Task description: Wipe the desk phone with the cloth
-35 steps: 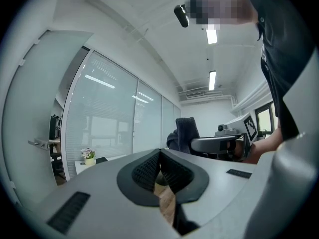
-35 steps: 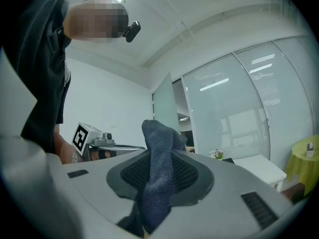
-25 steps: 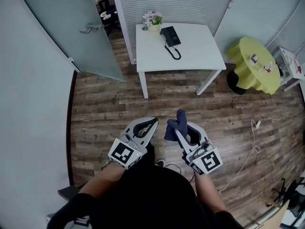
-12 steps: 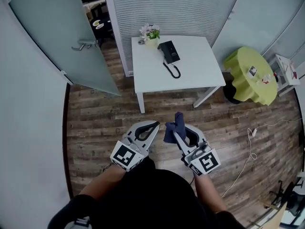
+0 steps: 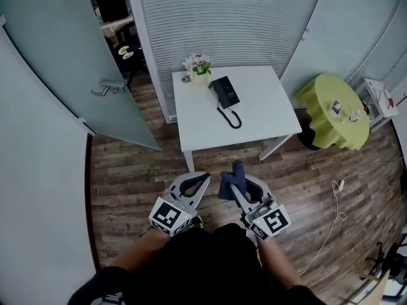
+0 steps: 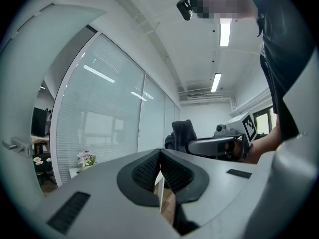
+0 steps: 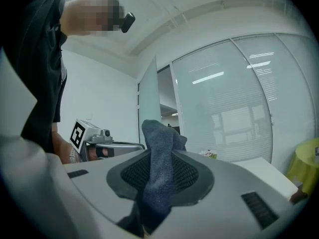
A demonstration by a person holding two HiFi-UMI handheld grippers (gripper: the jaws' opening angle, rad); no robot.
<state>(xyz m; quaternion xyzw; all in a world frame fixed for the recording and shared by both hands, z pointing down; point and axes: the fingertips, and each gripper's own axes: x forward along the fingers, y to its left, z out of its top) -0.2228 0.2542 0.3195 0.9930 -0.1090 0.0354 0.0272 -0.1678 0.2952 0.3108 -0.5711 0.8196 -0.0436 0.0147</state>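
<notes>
A black desk phone point(image 5: 225, 91) with a coiled cord lies on a white table point(image 5: 261, 122) in the head view, well ahead of both grippers. My right gripper point(image 5: 239, 173) is shut on a dark blue cloth point(image 5: 231, 176), which sticks up between its jaws point(image 7: 158, 153). My left gripper point(image 5: 202, 180) is held beside it, jaws closed together with nothing between them point(image 6: 159, 176). Both are held low, near the person's body, over the wooden floor short of the table's front edge.
A small pot of flowers point(image 5: 198, 68) stands at the table's back left corner beside the phone. A glass door point(image 5: 63, 75) stands open at the left. A round table with a green cover point(image 5: 334, 110) is at the right. A white cable point(image 5: 327, 218) lies on the floor.
The table and phone have come closer and lower in the head view as the person walked forward. Both grippers kept their pose, the cloth still held in the right one.
</notes>
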